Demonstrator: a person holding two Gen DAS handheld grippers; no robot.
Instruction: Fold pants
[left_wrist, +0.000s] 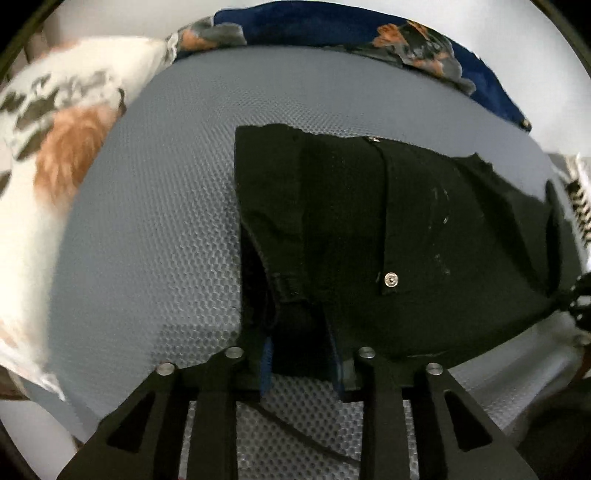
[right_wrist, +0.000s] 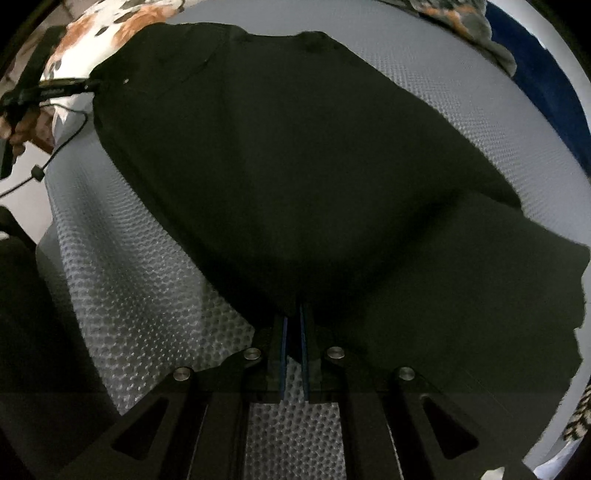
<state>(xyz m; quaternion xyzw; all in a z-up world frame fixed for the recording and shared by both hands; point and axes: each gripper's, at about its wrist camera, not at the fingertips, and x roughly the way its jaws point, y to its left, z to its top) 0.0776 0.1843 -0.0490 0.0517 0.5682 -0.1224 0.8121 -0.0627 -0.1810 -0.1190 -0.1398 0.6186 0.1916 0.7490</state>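
Observation:
Black pants (left_wrist: 388, 229) lie on a grey mesh mat (left_wrist: 155, 221), waist end toward the left wrist camera, with a silver button (left_wrist: 391, 279) showing. My left gripper (left_wrist: 303, 354) has its jaws apart around the near waistband edge. In the right wrist view the pants (right_wrist: 295, 166) fill the middle, lifted in a drape. My right gripper (right_wrist: 294, 321) is shut on a fold of the pants, fingers nearly touching. The left gripper (right_wrist: 55, 88) also shows in the right wrist view at the far left corner of the cloth, in a hand.
A white pillow with orange and dark print (left_wrist: 55, 147) lies left of the mat. A blue patterned blanket (left_wrist: 369, 33) lies along the far edge. A striped cloth (left_wrist: 580, 195) is at the right. A black cable (right_wrist: 48, 162) hangs at the left.

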